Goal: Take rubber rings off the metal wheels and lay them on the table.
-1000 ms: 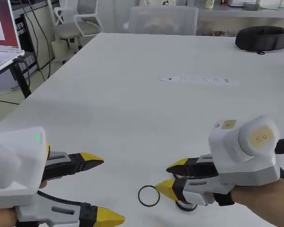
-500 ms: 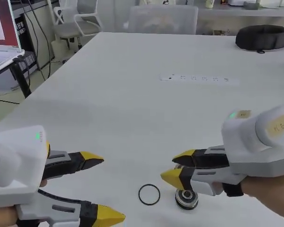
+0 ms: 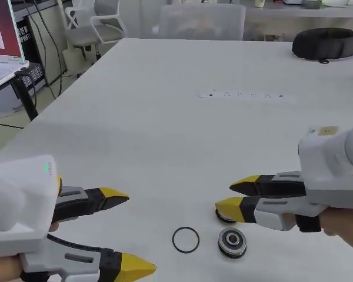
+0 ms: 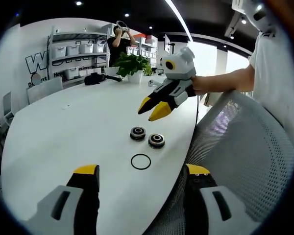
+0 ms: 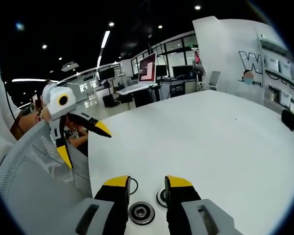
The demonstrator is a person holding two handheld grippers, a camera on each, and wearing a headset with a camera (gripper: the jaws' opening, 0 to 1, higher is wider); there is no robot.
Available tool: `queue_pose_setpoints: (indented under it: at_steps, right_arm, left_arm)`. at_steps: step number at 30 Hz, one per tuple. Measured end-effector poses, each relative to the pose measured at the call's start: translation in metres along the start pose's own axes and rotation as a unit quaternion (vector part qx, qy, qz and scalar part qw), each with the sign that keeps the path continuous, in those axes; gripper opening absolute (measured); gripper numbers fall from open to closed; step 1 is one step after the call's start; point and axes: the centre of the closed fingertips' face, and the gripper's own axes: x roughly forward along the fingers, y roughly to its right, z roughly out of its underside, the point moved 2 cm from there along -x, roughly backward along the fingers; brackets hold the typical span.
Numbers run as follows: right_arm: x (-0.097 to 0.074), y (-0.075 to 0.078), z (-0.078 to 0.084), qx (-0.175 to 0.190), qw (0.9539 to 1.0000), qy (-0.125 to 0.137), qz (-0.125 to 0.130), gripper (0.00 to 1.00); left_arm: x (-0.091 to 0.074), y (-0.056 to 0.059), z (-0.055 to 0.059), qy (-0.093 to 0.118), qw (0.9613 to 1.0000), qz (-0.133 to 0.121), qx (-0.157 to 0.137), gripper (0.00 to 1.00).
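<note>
White table (image 3: 165, 117): round silver metal wheel (image 3: 225, 218), perhaps still ringed, lies six o'clock of your right gripper (image 3: 223, 197), jaws narrowly parted.

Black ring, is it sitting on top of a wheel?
No, the black ring lies flat on the table beside a wheel, not touching it.

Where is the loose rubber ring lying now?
In the head view, the rubber ring lies flat on the table near its front edge, just left of the nearer metal wheel.
</note>
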Motion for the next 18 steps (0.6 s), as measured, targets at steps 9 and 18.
queue_pose_setpoints:
  at_steps: [9, 18]
  right_arm:
    - [-0.009, 0.008, 0.015, 0.029, 0.9994, -0.013, -0.013, 0.26]
    - [-0.013, 0.013, 0.032, 0.039, 0.9982, -0.035, -0.031, 0.27]
  left_arm:
    - [0.001, 0.001, 0.001, -0.004, 1.0000, 0.003, 0.000, 0.67]
    - [0.002, 0.003, 0.002, -0.009, 0.9999, 0.009, -0.001, 0.67]
